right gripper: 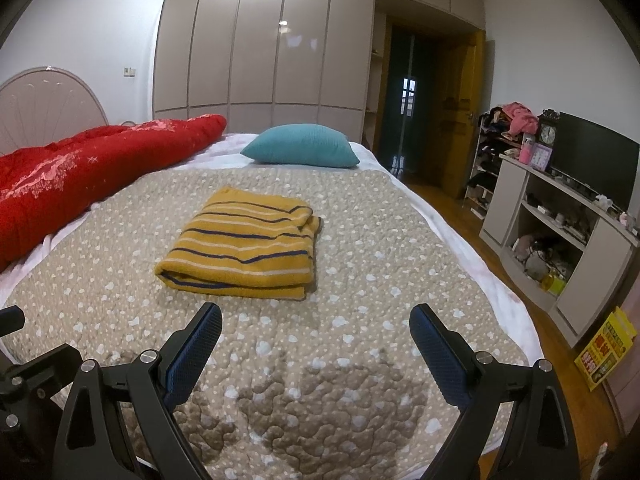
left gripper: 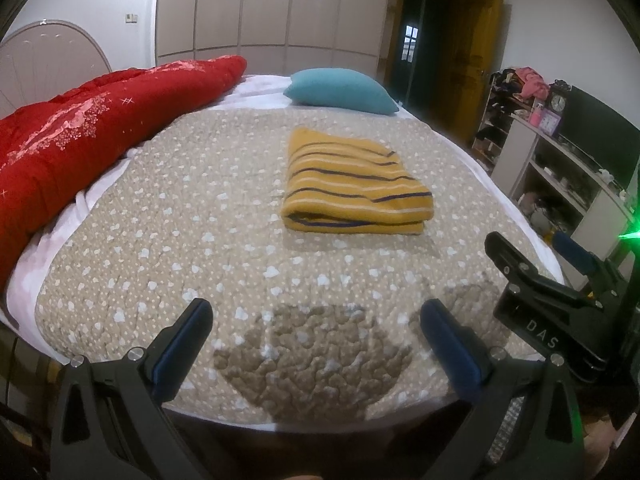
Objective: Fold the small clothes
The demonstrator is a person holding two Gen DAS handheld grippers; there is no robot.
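Note:
A yellow garment with dark and white stripes (left gripper: 352, 184) lies folded into a neat rectangle on the beige dotted bedspread (left gripper: 180, 240); it also shows in the right wrist view (right gripper: 244, 248). My left gripper (left gripper: 316, 312) is open and empty, held above the near end of the bed, well short of the garment. My right gripper (right gripper: 316, 318) is open and empty, just in front of the garment's near edge. The right gripper also shows at the right of the left wrist view (left gripper: 536, 264).
A red quilt (left gripper: 92, 128) lies along the bed's left side. A teal pillow (left gripper: 340, 90) sits at the far end. A shelf unit with a TV (right gripper: 560, 208) stands to the right, beside wooden floor. Wardrobes (right gripper: 260, 52) line the back wall.

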